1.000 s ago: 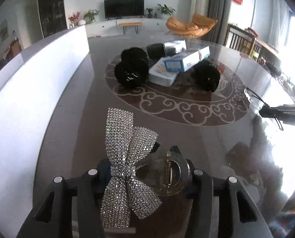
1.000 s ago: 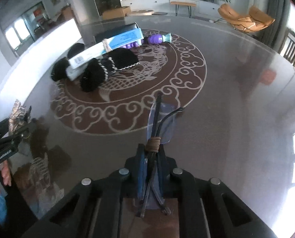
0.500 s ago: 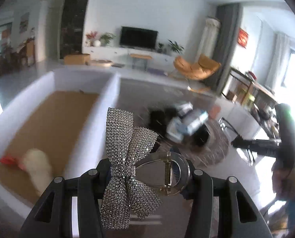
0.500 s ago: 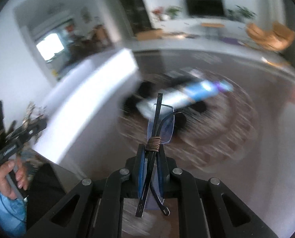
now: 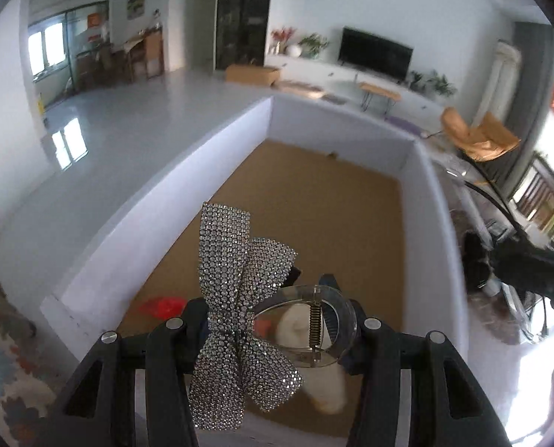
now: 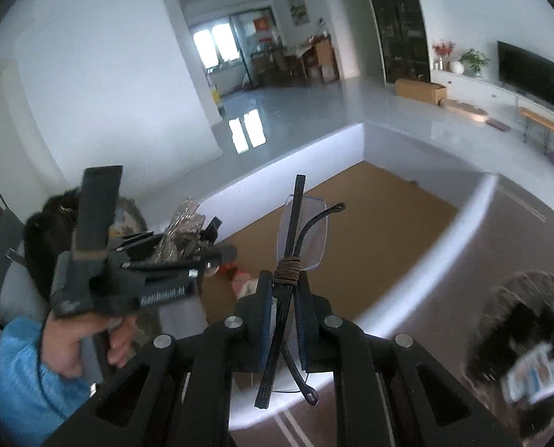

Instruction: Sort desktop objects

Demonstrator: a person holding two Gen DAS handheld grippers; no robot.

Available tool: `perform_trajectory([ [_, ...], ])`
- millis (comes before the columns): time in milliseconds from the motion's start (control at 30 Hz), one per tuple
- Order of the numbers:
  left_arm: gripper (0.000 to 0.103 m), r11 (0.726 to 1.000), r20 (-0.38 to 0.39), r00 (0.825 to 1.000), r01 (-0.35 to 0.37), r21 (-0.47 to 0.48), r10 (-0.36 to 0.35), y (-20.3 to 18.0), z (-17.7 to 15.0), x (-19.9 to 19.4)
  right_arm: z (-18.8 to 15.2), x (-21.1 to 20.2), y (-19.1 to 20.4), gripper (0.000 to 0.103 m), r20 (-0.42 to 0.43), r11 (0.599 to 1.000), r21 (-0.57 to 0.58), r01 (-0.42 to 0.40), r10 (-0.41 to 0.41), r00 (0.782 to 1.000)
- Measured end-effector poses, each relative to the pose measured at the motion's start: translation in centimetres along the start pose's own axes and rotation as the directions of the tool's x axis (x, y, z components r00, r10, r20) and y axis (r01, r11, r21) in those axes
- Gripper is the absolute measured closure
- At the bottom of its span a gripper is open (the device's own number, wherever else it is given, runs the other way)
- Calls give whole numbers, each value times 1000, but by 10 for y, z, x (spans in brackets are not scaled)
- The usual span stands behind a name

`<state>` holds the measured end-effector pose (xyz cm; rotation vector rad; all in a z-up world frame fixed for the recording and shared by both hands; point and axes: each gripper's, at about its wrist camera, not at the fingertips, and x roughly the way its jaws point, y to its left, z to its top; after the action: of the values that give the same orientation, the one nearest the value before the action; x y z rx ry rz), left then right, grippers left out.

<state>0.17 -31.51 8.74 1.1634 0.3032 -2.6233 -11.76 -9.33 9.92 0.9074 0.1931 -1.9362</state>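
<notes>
Right now both pairs of fingers are loaded. The left gripper (image 5: 273, 331) is clamped on a rhinestone bow hair clip (image 5: 239, 309), its bow standing up between the fingers; the right gripper (image 6: 284, 294) is shut tight on folded glasses (image 6: 295, 257), their lens poking beyond the fingertips. Just past and below both lies the white box (image 5: 433, 201), where a red item (image 5: 161, 303) and a pale item (image 5: 329, 391) already sit. Neither load is released yet, and a pile (image 6: 530, 350) remains on the desk (image 6: 507, 238) off to the right fingers' right, so I judge the sorting partly done.

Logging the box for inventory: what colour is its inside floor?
Tan brown, like cardboard, inside white walls: the box floor shows best in the left wrist view.
</notes>
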Motion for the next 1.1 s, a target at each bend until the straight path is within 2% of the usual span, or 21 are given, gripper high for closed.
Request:
perform_trajectory([
  [100,51,999,-59,997,-41,7,41,8,-5,18,3,43,3,90,-57,1000,5,24,-23,998],
  [133,49,998,-80,995,-59,11,60,9,-6,23,2,56,1,87,-84,999,17,28,-26,996],
  [167,46,997,-94,992,-77,15,78,9,-7,28,1,72,-2,74,-128,999,37,27,-22,991],
  [200,35,995,-102,990,-100,21,101,7,-9,30,-1,81,-4,64,-160,998,51,32,-24,987],
  [233,28,991,-96,986,-133,28,135,7,-12,31,-2,85,-6,48,-169,997,61,36,-26,985],
  [267,27,989,-79,986,-147,30,149,7,-13,28,-5,83,-8,39,-156,997,72,38,-27,987],
  [333,20,985,-47,985,-167,30,168,5,-17,22,-7,75,-11,32,-125,996,79,35,-25,992],
  [433,20,986,-14,986,-165,4,165,2,-20,11,-16,48,-22,29,-74,996,74,46,-41,996],
  [500,20,993,27,992,-121,-9,121,-10,-22,-3,-29,21,-28,25,-17,995,70,74,-73,997],
  [567,20,998,70,996,-55,4,55,-33,-21,-20,-42,-3,-36,12,33,990,73,119,-122,992],
  [600,20,999,82,996,-29,17,27,-44,-21,-27,-51,-18,-42,10,57,986,79,150,-155,986],
  [700,19,991,115,989,79,109,-92,-98,-29,-50,-87,-54,-71,8,89,960,103,259,-268,959],
  [733,16,984,118,985,109,144,-126,-117,-33,-56,-105,-67,-82,8,86,946,117,302,-313,946],
  [767,12,971,116,979,145,190,-169,-139,-40,-61,-124,-81,-94,8,75,927,136,350,-362,929],
  [800,3,959,110,974,172,225,-200,-156,-46,-66,-136,-91,-101,8,68,914,147,378,-390,918],
  [867,0,921,76,958,244,303,-278,-198,-66,-64,-173,-113,-122,8,37,873,174,456,-468,883],
  [900,0,905,46,953,270,328,-301,-213,-72,-58,-196,-124,-134,8,6,843,185,505,-515,857],
  [933,0,886,-12,951,293,359,-310,-236,-88,-44,-209,-130,-144,8,-18,823,188,536,-543,840],
  [1000,0,873,-82,954,296,389,-287,-260,-110,-18,-240,-139,-167,8,-84,778,197,597,-593,801],
  [1067,0,867,-169,954,295,401,-247,-281,-136,16,-263,-150,-189,8,-145,751,229,619,-603,785],
  [1100,0,867,-195,952,298,399,-238,-287,-143,28,-273,-152,-203,8,-175,744,253,618,-593,786],
])
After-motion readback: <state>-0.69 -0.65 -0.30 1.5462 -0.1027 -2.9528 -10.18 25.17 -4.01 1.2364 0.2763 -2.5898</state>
